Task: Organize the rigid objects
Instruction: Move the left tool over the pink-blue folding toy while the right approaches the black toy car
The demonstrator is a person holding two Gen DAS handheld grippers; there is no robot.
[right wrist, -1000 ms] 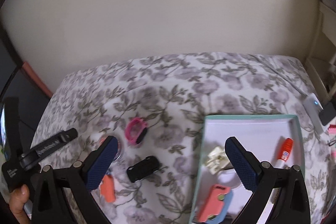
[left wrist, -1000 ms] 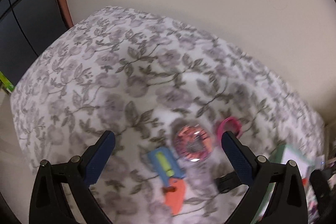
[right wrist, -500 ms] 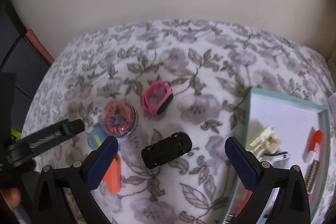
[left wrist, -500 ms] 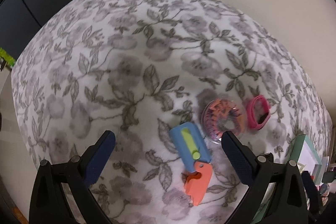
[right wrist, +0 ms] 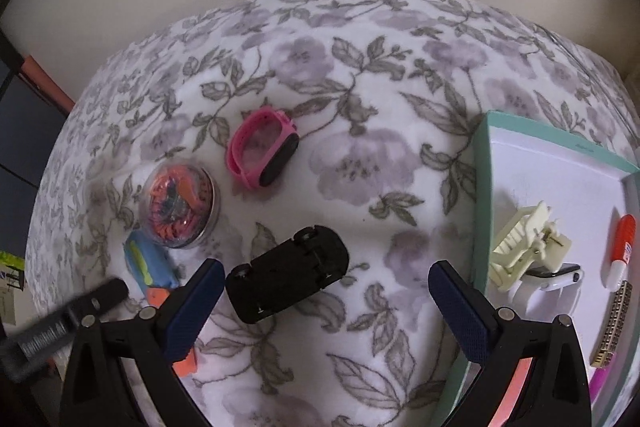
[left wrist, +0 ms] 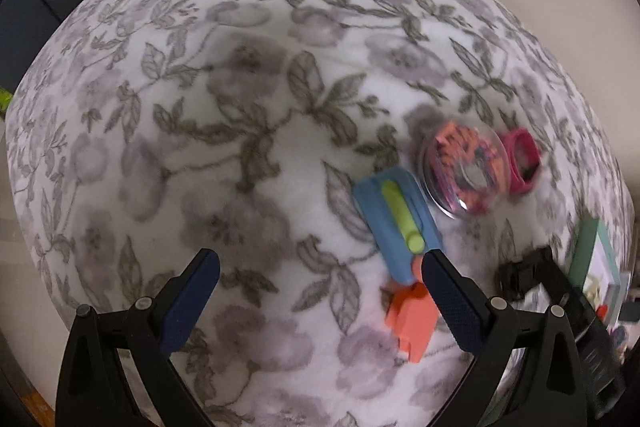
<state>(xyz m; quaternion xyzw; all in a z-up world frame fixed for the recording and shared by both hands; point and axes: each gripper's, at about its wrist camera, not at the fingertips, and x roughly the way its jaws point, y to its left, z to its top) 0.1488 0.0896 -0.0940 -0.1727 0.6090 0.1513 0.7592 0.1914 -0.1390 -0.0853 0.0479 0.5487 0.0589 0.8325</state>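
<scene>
Toy car [right wrist: 287,274] left of box [right wrist: 480,211]; watch [right wrist: 262,151] behind car.

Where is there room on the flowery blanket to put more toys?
Room: the far blanket behind the pink watch, and the patch between the black car and the tray. Crowded: the left cluster with the round case and blue toy.

Dim, soft indoor light; strong fisheye bending, dark corners; left view blurred.

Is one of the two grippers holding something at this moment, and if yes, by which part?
Nothing is held. The left gripper and the right gripper are both open and empty; the black toy car lies upside down on the cloth, untouched.
</scene>
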